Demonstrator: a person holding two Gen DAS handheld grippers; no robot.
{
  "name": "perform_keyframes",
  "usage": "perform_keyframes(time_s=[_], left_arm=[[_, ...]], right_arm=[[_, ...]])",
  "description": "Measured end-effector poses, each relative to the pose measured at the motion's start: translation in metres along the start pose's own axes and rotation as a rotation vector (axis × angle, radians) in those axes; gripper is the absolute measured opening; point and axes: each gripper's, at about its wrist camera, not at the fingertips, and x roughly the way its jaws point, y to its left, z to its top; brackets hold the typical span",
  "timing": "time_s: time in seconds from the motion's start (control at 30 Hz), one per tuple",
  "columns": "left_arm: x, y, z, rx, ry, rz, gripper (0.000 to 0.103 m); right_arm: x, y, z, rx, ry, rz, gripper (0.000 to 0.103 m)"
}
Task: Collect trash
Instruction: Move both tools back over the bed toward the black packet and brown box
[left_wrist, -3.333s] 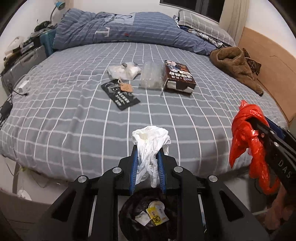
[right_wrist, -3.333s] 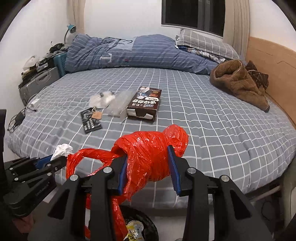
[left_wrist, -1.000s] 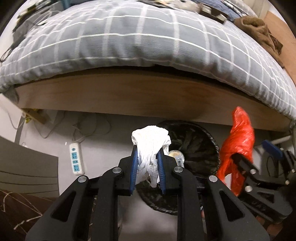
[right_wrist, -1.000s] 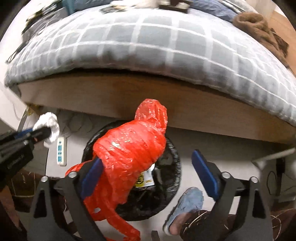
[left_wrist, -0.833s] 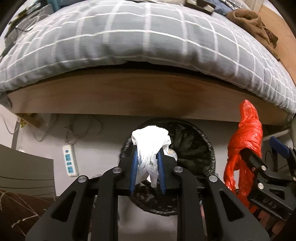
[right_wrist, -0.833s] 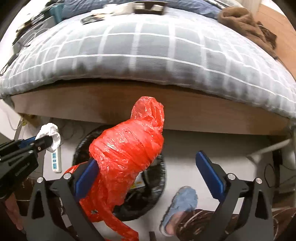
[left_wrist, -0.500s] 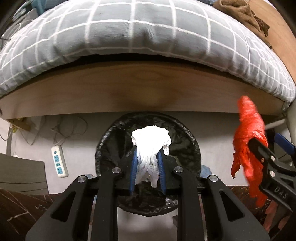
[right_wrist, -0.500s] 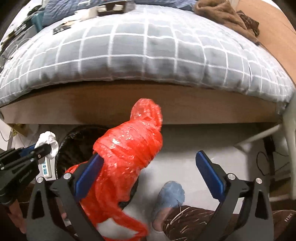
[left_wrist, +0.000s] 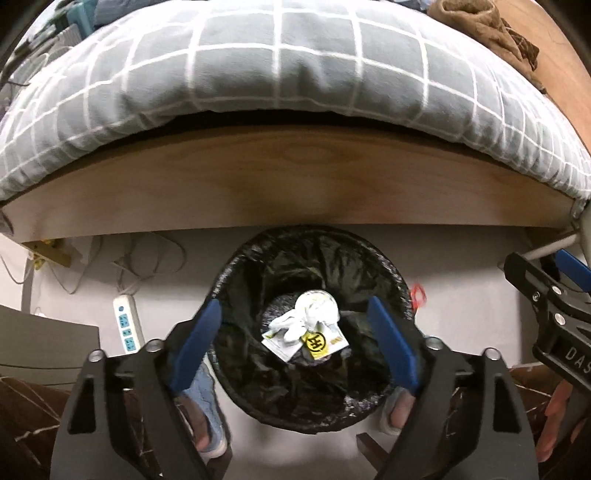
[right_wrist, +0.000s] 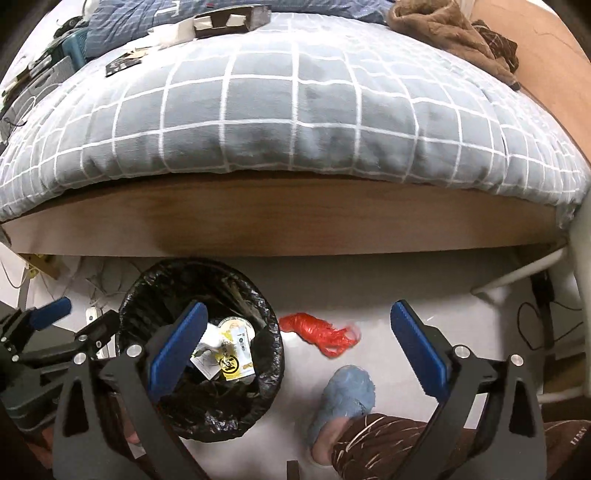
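A round bin with a black liner (left_wrist: 400, 291) stands on the floor below the bed's foot; it also shows in the right wrist view (right_wrist: 129, 291). My left gripper (left_wrist: 295, 341) is open and empty right above it. A white crumpled tissue (left_wrist: 314, 315) lies inside the bin on a yellow-labelled wrapper (left_wrist: 317, 341). My right gripper (right_wrist: 306, 343) is open and empty. The red plastic bag (right_wrist: 319, 328) lies on the floor just right of the bin, outside it; a sliver of the red plastic bag (left_wrist: 417, 295) shows past the rim in the left wrist view.
The bed with a grey checked cover (right_wrist: 295, 103) and a wooden frame board (left_wrist: 295, 184) looms behind the bin. More items (right_wrist: 229, 16) lie on the bed. A power strip (left_wrist: 125, 325) and cables lie left. The person's blue slippers (right_wrist: 347, 395) stand by the bin.
My left gripper opened and the white tissue dropped into the bin. The red bag left my open right gripper and landed on the floor beside the bin.
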Motion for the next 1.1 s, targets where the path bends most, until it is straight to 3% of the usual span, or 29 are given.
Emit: perform_keyframes(time_s=[0.13,0.5,0.83,0.93,1.1], left_arm=[[-0.012,0.010,0.005,-0.022,-0.039,0.041,0.097],[-0.072,0.035,0.040,-0.074,-0.154,0.041,0.097],[-0.110,0.061,0.092,-0.111,-0.244,0.076,0.097],[-0.108,0.062,0.115,-0.086,-0.253,0.126,0.097],[-0.102,0.069,0.153,-0.098,-0.269,0.107,0.097]], right_arm=[[-0.007,0.003,0.003,0.000,-0.024,0.006,0.095],[-0.054,0.010,0.037,-0.003,-0.168,0.023,0.095],[-0.090,0.024,0.093,-0.031,-0.295,0.026,0.095],[-0.097,0.029,0.114,-0.024,-0.317,0.048,0.095],[-0.096,0.043,0.157,-0.046,-0.370,0.005,0.095]])
